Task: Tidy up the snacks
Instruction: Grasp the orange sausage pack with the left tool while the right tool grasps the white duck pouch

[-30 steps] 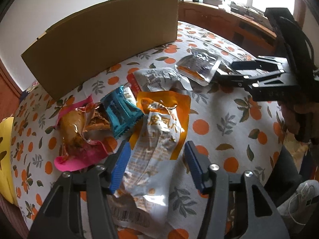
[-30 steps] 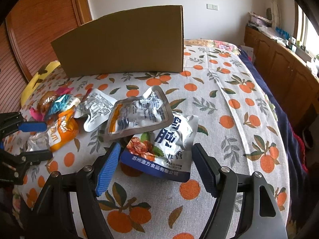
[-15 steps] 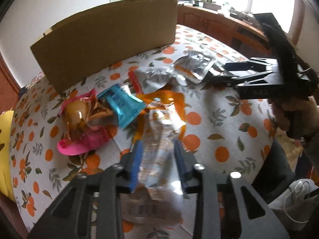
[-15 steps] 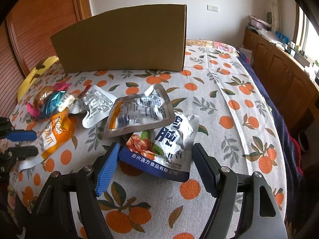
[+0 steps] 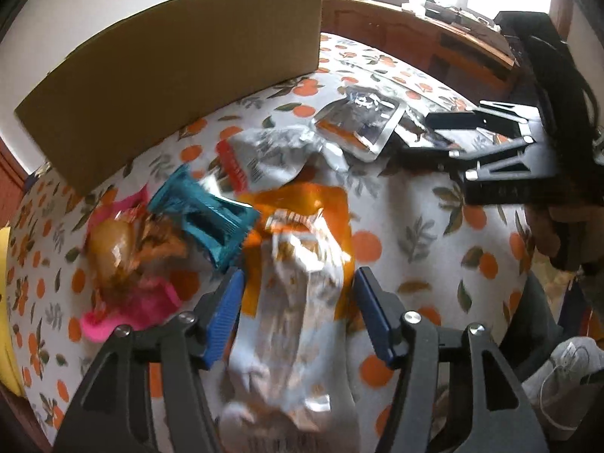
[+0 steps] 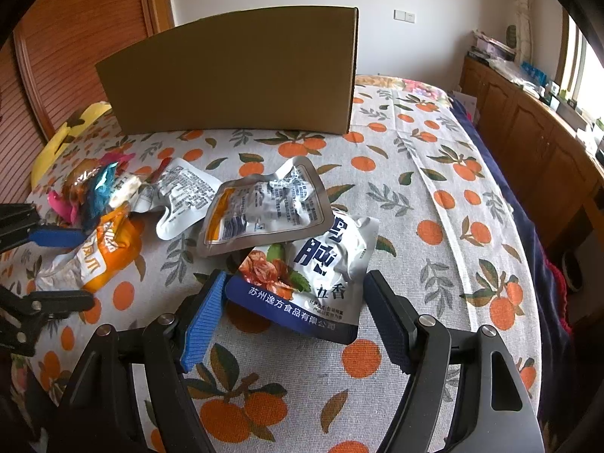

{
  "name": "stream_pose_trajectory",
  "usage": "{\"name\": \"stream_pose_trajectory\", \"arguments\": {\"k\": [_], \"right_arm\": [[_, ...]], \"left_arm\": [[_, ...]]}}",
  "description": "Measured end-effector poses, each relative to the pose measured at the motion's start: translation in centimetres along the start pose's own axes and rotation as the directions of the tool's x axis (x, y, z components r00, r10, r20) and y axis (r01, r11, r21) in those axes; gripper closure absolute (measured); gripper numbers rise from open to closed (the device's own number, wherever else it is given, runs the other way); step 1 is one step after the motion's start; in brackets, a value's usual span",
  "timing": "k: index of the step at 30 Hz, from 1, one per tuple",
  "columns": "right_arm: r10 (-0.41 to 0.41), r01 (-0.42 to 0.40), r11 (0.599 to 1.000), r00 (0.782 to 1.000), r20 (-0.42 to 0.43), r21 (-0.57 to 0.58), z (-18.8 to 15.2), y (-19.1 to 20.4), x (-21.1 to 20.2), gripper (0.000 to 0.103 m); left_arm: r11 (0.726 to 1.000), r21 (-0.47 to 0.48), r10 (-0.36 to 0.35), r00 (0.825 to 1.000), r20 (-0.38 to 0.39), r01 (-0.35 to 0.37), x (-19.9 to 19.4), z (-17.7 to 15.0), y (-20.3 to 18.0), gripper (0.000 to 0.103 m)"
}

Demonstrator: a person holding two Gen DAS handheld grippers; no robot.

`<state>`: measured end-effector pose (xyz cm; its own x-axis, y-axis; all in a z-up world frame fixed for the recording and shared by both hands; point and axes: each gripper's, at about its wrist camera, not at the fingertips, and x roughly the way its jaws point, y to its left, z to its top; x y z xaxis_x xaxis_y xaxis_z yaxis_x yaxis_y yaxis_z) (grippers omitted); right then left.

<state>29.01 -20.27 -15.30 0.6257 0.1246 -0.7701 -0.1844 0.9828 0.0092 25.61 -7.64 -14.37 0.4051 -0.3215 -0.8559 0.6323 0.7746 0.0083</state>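
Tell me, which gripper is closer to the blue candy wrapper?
The left gripper. The teal wrapper lies just beyond its left jaw. The right gripper is farther off, over by the white-and-blue pouch, with other packets between.

snack packets (image 6: 264,207): 6 | cardboard boxes (image 6: 234,75): 1 | tools (image 6: 290,321): 2

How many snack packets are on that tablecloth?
6: pink packet, teal packet, orange pouch, two silver pouches, blue-edged pouch. More may hide underneath.
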Motion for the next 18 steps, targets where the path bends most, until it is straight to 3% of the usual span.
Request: {"name": "stream_pose_trajectory", "arguments": {"k": [8,13,15,18], "right_arm": [[0.006,-0.006,1.000,1.000,0.003,0.003,-0.2,-0.1,-0.1,0.028],[0.007,-0.007,1.000,1.000,0.003,0.003,-0.1,-0.1,-0.1,0.028],[0.009,-0.009,1.000,1.000,0.003,0.002,-0.2,-0.1,-0.1,0.028],[0.019,-0.019,1.000,1.000,0.002,0.005,-0.2,-0.2,-0.2,0.028]], "left_arm": [[1.000,-0.016,0.009,1.000,0.002,-0.009,1.3,1.9,-0.5,0.041],[1.000,-0.008,0.000,1.000,-0.001,0.000,1.1,1.6,-0.4,0.047],[1.000,-0.011,-0.005,1.000,0.011,0.005,0.7,1.1,-0.4,0.053],[1.000,-0.015,-0.014,1.000,0.023,0.014,0.3,0.3,-0.4,0.054]]}}
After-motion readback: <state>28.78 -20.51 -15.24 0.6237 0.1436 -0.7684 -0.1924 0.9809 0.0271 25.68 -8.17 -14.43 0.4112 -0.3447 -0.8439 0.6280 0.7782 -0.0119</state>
